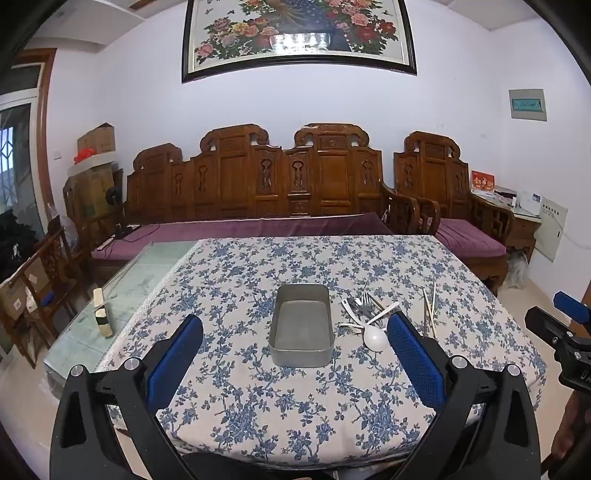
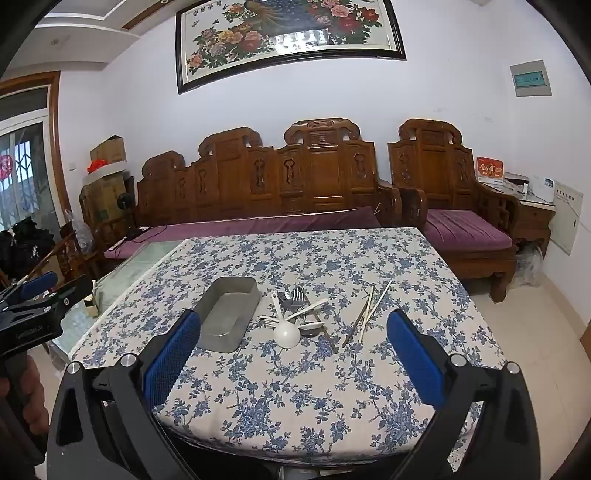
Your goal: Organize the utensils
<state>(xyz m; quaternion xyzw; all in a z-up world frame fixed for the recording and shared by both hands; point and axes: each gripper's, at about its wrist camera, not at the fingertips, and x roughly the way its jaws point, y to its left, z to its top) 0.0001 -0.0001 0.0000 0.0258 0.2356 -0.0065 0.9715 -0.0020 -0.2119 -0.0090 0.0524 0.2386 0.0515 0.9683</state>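
1. A counter [image 1: 258, 406] covered with a white cloth printed in blue flowers fills the lower half of both wrist views. Part of the counter's glass top shows bare at the left, beyond the cloth's edge.
2. The left tongs [image 1: 295, 365] hang above the near edge of the counter, tilted somewhat downward. Their two blue pads stand wide apart, and nothing is between them.
3. The right tongs [image 2: 293, 363] hang the same way above the near edge, to the right of the left pair. Their blue pads are also spread wide, gripping nothing.
4. A grey metal tray [image 1: 301, 325], rectangular and empty, sits on the cloth near the middle of the counter.
5. Just to the right of the tray lies a loose pile of utensils [image 2: 299, 314]. A white ladle-shaped spoon [image 2: 286, 334] lies at the near side of the pile, bowl toward the viewer.
6. Metal forks [image 2: 297, 295] lie at the far side of the pile, tines pointing away. Other white plastic spoons and darker metal pieces cross each other in the heap; how many there are cannot be told.
7. A few chopsticks [image 2: 369, 314] lie on the cloth to the right of the pile, apart from it, loosely crossed.
8. Behind the counter stands a carved wooden sofa [image 1: 258, 184] with purple cushions, against a white wall. A large framed flower painting [image 1: 295, 33] hangs above it.
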